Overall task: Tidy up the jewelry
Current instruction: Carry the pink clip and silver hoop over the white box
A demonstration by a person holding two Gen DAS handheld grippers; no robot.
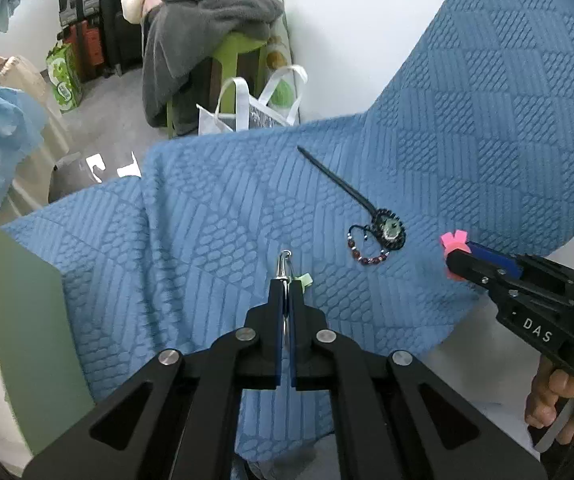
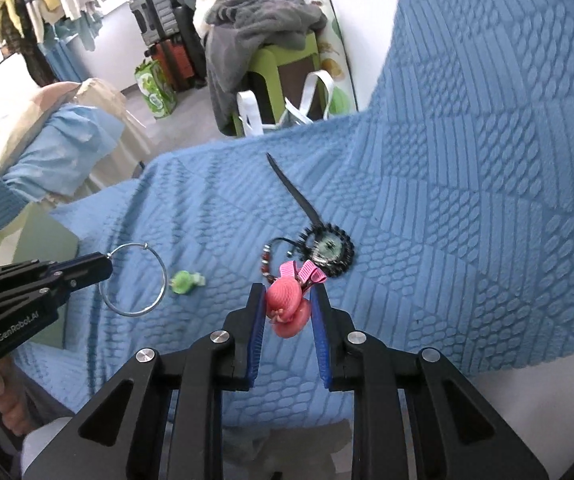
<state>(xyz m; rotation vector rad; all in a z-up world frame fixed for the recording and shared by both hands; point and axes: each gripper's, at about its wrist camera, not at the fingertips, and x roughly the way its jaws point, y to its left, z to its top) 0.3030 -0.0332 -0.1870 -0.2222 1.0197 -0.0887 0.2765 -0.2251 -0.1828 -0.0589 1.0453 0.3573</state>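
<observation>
My left gripper [image 1: 285,286] is shut on a thin silver hoop [image 1: 285,266], seen edge-on; in the right wrist view the hoop [image 2: 161,276] hangs from the left gripper [image 2: 105,266] above the blue cloth. My right gripper [image 2: 288,298] is shut on a pink hair clip with a bow [image 2: 289,300]; it also shows in the left wrist view [image 1: 455,242]. A black hair stick with a round beaded head [image 1: 389,230] and a beaded bracelet [image 1: 367,258] lie on the cloth. A small green piece [image 2: 185,281] lies beside the hoop.
A blue textured cloth [image 1: 467,120] covers the table and rises at the back. A green-sided box [image 1: 27,320] stands at the left. Beyond the table edge are a white tote bag [image 1: 247,112], a green stool with grey clothes [image 1: 207,32] and suitcases.
</observation>
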